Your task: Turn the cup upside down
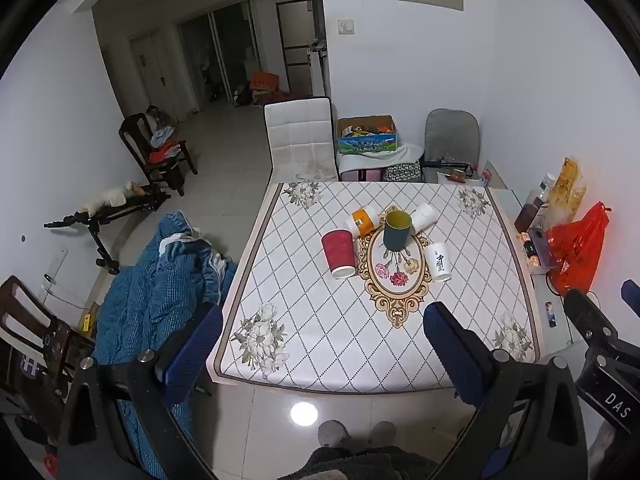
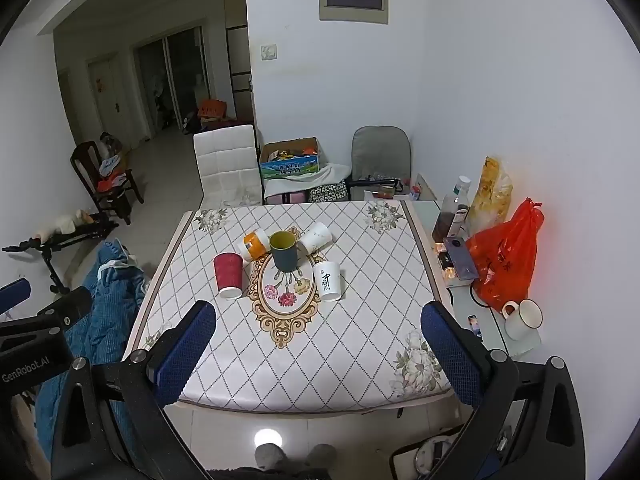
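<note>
behind the dark cup, two tipped cups sit partly hidden; both hand-held grippers released, empty.

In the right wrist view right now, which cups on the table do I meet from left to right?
red cup → orange cup → dark blue cup → tilted white cup → white cup with black characters.

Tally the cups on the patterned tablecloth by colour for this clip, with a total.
Red cup: 1
Orange-banded cup: 1
Dark grey cup with yellow-green inside: 1
White cups, one lying at the back and one with black characters: 2
Total: 5
</note>
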`<state>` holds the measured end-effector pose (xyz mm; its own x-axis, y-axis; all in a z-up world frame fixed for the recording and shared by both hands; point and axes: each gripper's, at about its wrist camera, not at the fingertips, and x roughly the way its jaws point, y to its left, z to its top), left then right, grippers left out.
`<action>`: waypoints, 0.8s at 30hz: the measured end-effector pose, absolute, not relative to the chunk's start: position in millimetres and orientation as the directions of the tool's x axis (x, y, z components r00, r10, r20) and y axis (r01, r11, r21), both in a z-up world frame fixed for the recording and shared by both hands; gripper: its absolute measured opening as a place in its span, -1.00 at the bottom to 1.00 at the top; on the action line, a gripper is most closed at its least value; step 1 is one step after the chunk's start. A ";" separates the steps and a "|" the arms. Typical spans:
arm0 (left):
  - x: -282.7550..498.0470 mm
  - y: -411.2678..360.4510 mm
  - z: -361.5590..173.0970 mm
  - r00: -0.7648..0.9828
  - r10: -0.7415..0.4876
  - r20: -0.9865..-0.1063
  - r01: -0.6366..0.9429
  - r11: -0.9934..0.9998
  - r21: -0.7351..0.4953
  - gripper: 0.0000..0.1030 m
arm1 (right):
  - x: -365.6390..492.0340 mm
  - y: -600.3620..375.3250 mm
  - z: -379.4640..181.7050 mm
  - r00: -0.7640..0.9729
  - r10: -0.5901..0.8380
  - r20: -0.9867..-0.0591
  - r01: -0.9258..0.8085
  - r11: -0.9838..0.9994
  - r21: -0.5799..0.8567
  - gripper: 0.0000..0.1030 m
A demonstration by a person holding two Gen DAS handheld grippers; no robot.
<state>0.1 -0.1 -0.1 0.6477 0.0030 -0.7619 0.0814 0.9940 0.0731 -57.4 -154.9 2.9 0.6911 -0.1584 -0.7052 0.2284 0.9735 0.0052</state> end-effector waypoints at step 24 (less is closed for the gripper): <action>3.0 1.6 2.3 0.652 0.001 -0.758 0.084 0.994 0.073 1.00 | -52.2 -156.2 10.2 0.692 -0.164 -0.703 0.231 0.973 0.000 1.00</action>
<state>3.0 1.6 2.3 0.6517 0.0007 -0.7585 0.0836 0.9938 0.0727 -52.2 -156.2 10.2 0.6918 -0.1643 -0.7031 0.2308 0.9730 -0.0003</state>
